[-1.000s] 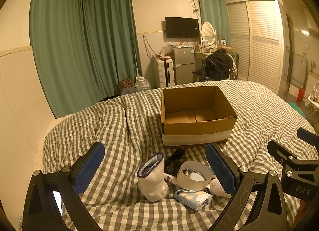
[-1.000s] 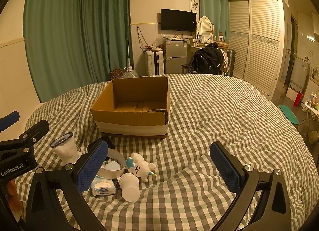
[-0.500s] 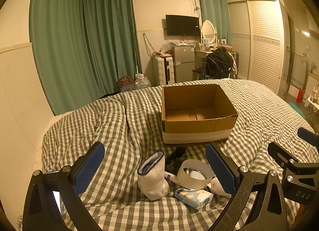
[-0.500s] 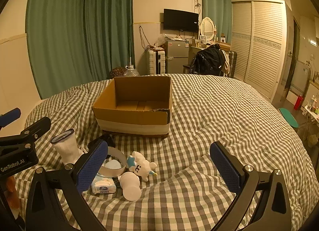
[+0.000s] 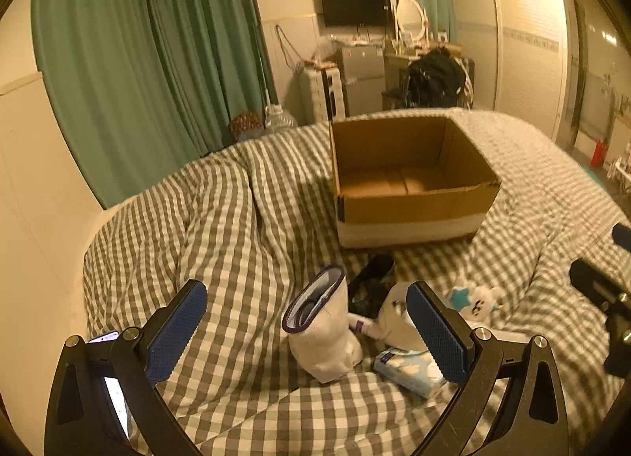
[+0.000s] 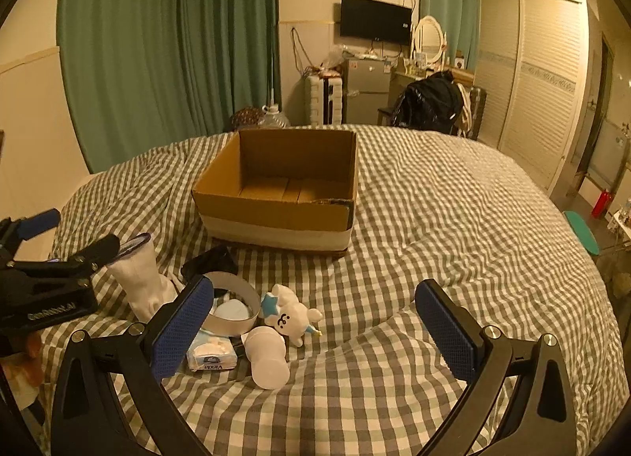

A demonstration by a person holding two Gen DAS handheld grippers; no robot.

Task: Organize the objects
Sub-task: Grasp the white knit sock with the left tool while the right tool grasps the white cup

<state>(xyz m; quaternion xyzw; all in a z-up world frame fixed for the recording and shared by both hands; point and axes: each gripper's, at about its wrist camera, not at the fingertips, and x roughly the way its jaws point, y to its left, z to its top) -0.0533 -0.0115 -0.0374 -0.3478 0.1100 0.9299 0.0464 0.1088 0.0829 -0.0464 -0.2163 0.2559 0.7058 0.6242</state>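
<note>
An open, empty cardboard box (image 5: 410,176) (image 6: 284,196) stands on the checked bed cover. In front of it lies a small heap: a white sock with a dark cuff (image 5: 321,330) (image 6: 144,278), a black item (image 5: 372,278) (image 6: 211,259), a white ring band (image 6: 232,304), a tissue pack (image 5: 410,371) (image 6: 211,355), a white plush toy with a blue star (image 6: 290,312) (image 5: 475,298) and a white cup on its side (image 6: 266,357). My left gripper (image 5: 307,332) is open, with the sock between its fingers. My right gripper (image 6: 315,330) is open above the plush and cup.
The bed cover (image 6: 453,243) bulges in a ridge at the left (image 5: 221,219). Beyond the bed are green curtains (image 6: 169,42), a small fridge (image 6: 364,91), a chair with a black bag (image 6: 430,101) and a wardrobe (image 6: 540,73). A lit phone (image 5: 114,393) sits on the left gripper.
Both grippers have moved forward and lower toward the heap. The sock now lies between the left fingers. Both stay open.
</note>
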